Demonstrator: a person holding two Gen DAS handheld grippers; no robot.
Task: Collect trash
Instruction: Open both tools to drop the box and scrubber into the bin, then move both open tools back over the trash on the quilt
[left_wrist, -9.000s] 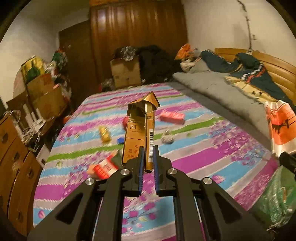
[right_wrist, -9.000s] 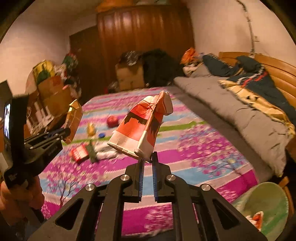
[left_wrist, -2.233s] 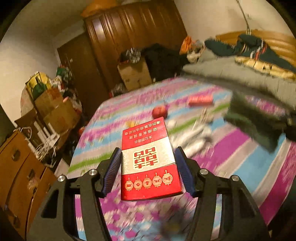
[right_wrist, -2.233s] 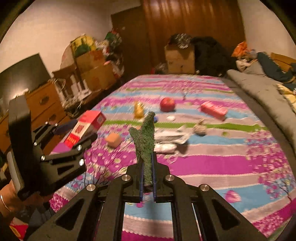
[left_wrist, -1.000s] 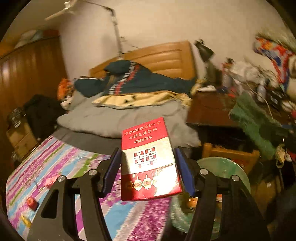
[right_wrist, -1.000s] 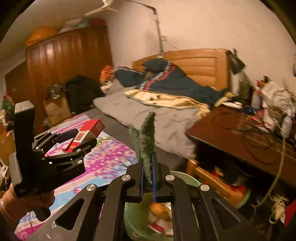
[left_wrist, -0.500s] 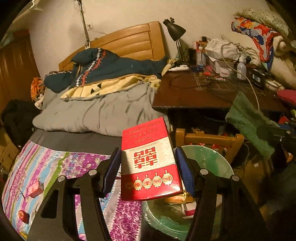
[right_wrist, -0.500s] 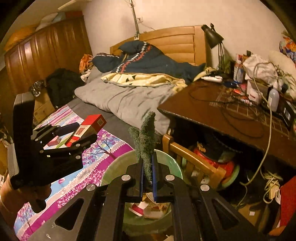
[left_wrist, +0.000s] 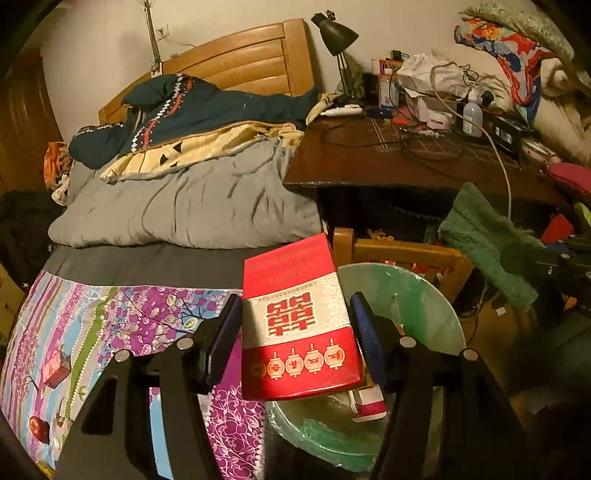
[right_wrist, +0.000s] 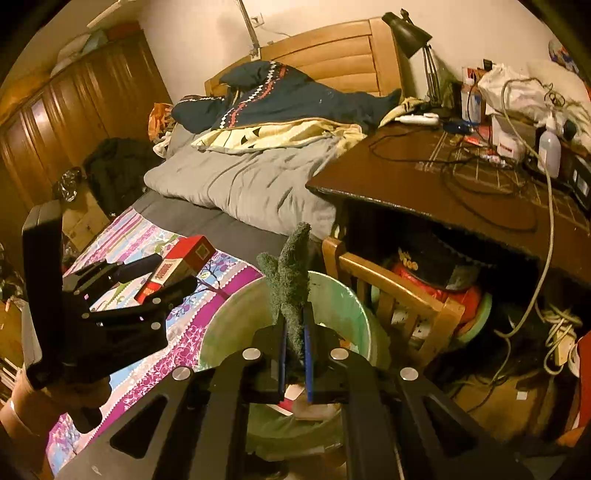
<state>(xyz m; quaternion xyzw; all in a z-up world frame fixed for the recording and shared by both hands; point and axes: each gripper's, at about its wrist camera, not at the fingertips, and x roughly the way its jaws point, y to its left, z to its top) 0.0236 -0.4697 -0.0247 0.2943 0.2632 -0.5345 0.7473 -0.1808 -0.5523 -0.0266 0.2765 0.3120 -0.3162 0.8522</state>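
Both hands hang over the green bin (right_wrist: 343, 295) to drop trash: the left gripper (left_wrist: 295, 339) clamps a red box (left_wrist: 295, 325), the right gripper (right_wrist: 294, 354) pinches a green rag (right_wrist: 290, 284) in its jaws.

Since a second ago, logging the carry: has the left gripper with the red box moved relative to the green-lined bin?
Yes. The left gripper, shut on the red box, has come closer over the green-lined bin, which now lies beneath the box.

Right gripper (right_wrist: 294, 354) pinches a green cloth (right_wrist: 290, 284) – cloth stands upright over the green-lined bin (right_wrist: 343, 299). Trash lies in the bin bottom. Left gripper (right_wrist: 162, 275), at left over the patterned bedspread (right_wrist: 192, 328), clamps a red box (right_wrist: 177, 266) – a hand (right_wrist: 48, 406) below it.
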